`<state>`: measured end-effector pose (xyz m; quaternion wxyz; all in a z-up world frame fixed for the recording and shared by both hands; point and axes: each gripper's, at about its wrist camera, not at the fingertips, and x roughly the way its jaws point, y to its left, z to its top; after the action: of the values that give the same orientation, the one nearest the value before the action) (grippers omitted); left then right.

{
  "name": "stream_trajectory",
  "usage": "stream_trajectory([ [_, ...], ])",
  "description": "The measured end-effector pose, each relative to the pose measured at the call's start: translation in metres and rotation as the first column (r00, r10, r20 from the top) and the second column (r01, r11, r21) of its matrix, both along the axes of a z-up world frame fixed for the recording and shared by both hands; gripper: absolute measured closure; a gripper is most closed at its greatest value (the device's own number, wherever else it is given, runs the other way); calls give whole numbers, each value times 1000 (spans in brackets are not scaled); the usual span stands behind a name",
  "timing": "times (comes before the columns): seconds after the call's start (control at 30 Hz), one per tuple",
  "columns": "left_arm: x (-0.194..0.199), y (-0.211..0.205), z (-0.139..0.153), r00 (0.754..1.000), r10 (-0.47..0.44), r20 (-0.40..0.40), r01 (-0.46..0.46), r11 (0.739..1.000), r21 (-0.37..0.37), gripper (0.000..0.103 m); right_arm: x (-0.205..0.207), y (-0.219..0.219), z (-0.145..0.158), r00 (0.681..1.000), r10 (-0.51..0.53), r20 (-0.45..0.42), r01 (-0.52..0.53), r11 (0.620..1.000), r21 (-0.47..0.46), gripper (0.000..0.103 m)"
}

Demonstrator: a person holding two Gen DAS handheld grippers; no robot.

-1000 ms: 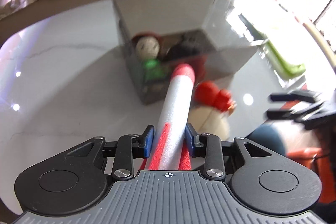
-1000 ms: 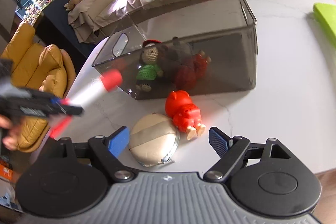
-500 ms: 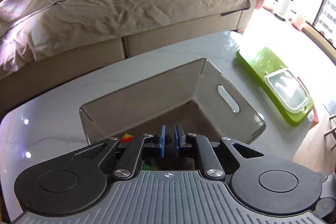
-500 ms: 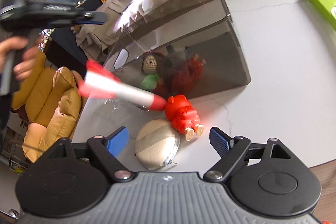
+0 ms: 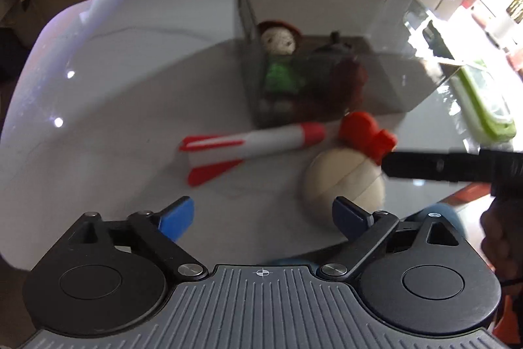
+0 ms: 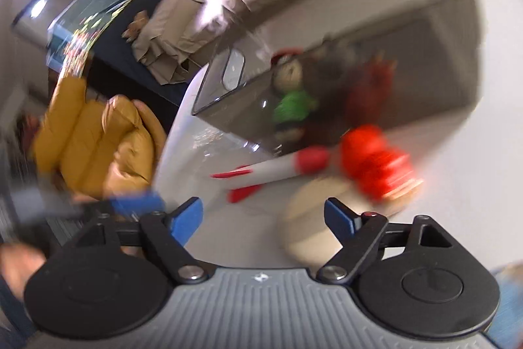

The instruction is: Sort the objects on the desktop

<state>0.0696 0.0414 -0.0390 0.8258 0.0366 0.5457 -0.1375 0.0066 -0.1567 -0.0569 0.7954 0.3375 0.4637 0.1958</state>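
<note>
My left gripper [image 5: 263, 216] points steeply down at the white surface [image 5: 114, 80], its jaws opening wide with nothing between them. The foam rocket [image 5: 253, 144] lies free on the surface just ahead of it, red nose toward the tinted bin [image 5: 327, 54], fins toward the left, right beside the bin's near wall. Next to the nose sits the red pig figure [image 5: 366, 133], touching the beige round pouch [image 5: 343, 182] below it. Inside the bin I see a knitted doll [image 5: 279, 61] in green and darker toys, blurred.

My right gripper [image 6: 263, 218] is tilted more gently downward, and its view is smeared. Its jaws are closing but stand well apart, empty, with the pouch [image 6: 310, 218] just beyond them. In the left view, one of its fingers [image 5: 425, 165] reaches in from the right, near the pig.
</note>
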Motion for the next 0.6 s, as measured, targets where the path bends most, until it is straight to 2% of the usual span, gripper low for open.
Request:
stream_trajectory([
  [0.03,-3,6,-9,1000,12,-8,-12,1000,16,8,7,14,-2,1000,2,-22,-2,1000,12,26],
  [0.07,-6,12,-17,1000,20,-16,-20,1000,17,8,13,30,-1,1000,25,-4,-25,999,-30,28],
  [0.1,-8,17,-22,999,19,-26,-18,1000,14,8,17,51,3,995,86,54,-77,986,-146,30],
  [0.13,-10,22,-28,999,17,-36,-17,1000,11,7,20,72,6,982,156,108,-122,955,-269,30],
  [0.17,-11,27,-34,999,16,-45,-15,1000,9,7,19,94,10,946,278,169,-185,887,-424,30],
  [0.2,-14,32,-38,999,11,-53,-11,1000,3,7,15,115,12,884,415,213,-221,775,-591,31],
  [0.23,-17,36,-41,998,6,-58,-6,1000,-1,6,6,135,10,796,554,243,-219,638,-738,32],
  [0.27,-20,39,-43,998,6,-58,-7,1000,-4,6,-3,150,7,691,679,248,-207,515,-832,32],
  [0.33,-22,44,-47,998,24,-55,-24,1000,-3,6,-11,172,-4,481,859,174,-201,301,-932,32],
  [0.37,-23,46,-48,998,29,-54,-29,1000,-5,6,-11,181,-10,408,905,122,-198,218,-956,32],
  [0.4,-23,48,-51,998,32,-57,-32,999,-6,5,-9,188,-17,351,933,78,-199,155,-968,32],
  [0.47,-23,52,-55,997,36,-68,-37,999,-8,5,0,201,-29,279,960,0,-213,62,-975,34],
  [0.5,-23,54,-57,996,36,-76,-37,999,-4,5,6,207,-36,265,964,-35,-232,28,-972,39],
  [0.53,-23,55,-59,996,34,-81,-34,999,4,5,14,213,-42,265,962,-66,-255,4,-967,47],
  [0.6,-21,57,-62,997,29,-76,-26,999,34,5,29,222,-52,269,956,-113,-296,-29,-955,53],
])
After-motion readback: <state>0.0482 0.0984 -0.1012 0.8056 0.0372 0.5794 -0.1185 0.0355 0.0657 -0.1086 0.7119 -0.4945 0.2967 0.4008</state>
